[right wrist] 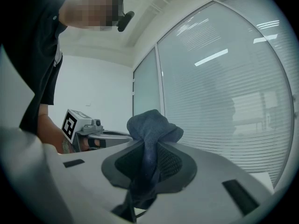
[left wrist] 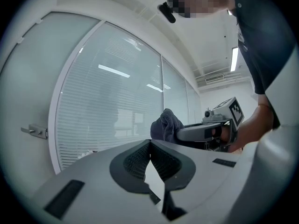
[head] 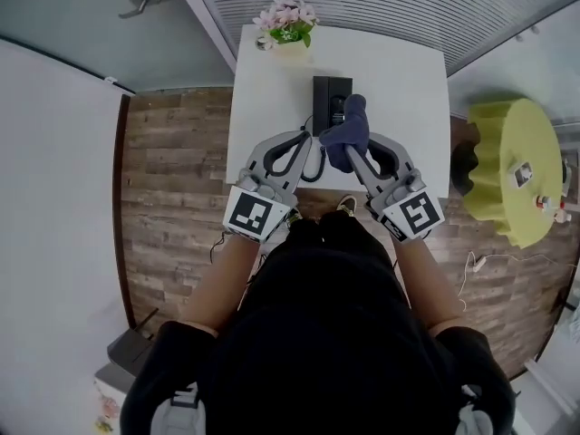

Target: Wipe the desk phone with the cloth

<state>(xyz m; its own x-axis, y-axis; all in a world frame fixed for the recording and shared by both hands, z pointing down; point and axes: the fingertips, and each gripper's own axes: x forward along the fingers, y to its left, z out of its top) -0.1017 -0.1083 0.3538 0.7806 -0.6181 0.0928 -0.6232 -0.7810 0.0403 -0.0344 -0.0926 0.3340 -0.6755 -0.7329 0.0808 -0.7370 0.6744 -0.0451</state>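
Observation:
The black desk phone lies on the white table, in the head view only. My right gripper is shut on a dark blue cloth, and the bunched cloth sticks up out of its jaws. The cloth hangs over the phone's near right end. My left gripper is held just left of the cloth, near the phone's front edge. Its pads meet at the tips with nothing between them. Both gripper views look up at a glass wall, so the phone is hidden in them.
A pot of pink flowers stands at the table's far edge. A yellow round stool with small items on it sits to the right. Wooden floor lies left of the table, and glass walls with blinds lie behind it.

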